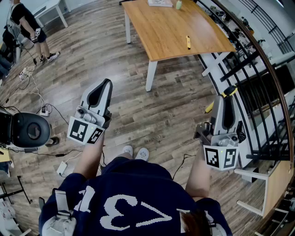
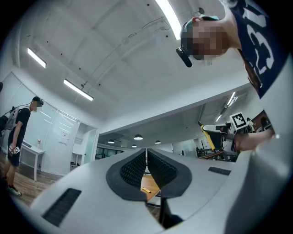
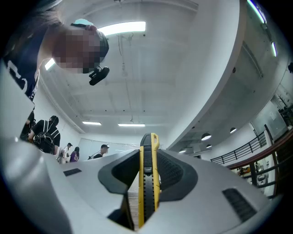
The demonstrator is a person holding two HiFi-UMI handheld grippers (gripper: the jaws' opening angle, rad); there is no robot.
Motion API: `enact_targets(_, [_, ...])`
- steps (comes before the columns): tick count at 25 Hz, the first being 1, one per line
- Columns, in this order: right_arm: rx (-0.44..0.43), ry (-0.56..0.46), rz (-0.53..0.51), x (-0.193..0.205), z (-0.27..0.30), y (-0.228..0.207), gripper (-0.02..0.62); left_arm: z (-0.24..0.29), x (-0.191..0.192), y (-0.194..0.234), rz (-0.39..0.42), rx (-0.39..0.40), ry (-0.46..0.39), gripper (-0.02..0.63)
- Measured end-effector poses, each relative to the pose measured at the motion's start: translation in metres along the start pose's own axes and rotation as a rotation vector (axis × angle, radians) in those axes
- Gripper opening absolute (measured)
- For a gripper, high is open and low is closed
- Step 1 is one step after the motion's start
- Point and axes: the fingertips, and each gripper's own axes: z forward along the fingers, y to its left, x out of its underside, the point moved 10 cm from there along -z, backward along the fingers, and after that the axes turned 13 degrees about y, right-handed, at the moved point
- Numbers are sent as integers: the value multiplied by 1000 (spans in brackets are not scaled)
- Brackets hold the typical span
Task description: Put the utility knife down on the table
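Observation:
The yellow and black utility knife (image 1: 229, 91) (image 3: 147, 183) stands edge-on between the pads of my right gripper (image 1: 224, 97) (image 3: 147, 153), which is shut on it; its ends stick out past the jaws. My left gripper (image 1: 106, 84) (image 2: 146, 157) is shut with nothing between its pads. Both are held in the air over the wooden floor, angled upward. The wooden table (image 1: 170, 32) with white legs stands well ahead of both grippers. A strip of its top shows below the left gripper's pads in the left gripper view.
On the table lie a yellow pen-like object (image 1: 188, 42), a green item (image 1: 179, 4) and a book (image 1: 160, 2). A black railing (image 1: 258, 69) runs along the right. Cables (image 1: 32, 87) and a black device (image 1: 27, 131) lie at the left. A person (image 1: 25, 27) stands at the far left.

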Motion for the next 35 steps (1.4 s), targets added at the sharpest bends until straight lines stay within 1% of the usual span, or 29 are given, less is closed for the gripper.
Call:
enact_targets(7, [-28, -1, 3, 2, -9, -9, 126, -2, 2, -15, 3, -17, -13, 23])
enact_targets(11, [-50, -17, 50, 1, -13, -15, 126, 1, 3, -22, 4, -17, -6, 23])
enact_targets(13, [-56, -19, 53, 0, -14, -18, 126, 3, 2, -26, 4, -15, -4, 23])
enact_targets(21, [-80, -2, 51, 6, 8, -32, 126, 29, 4, -23, 11, -11, 8, 23])
enact_targets(25, [-82, 2, 61, 10, 31, -42, 126, 55, 7, -10, 21, -2, 11, 23])
enact_targets(28, [-81, 5, 54, 13, 57, -50, 126, 83, 11, 10, 15, 0, 8, 23])
enact_targets(32, [-75, 18, 59, 24, 106, -67, 126, 129, 20, 43, -19, 3, 1, 23])
enact_targets(35, [-81, 11, 68, 30, 151, -81, 126, 166, 23, 69, -13, 5, -7, 23])
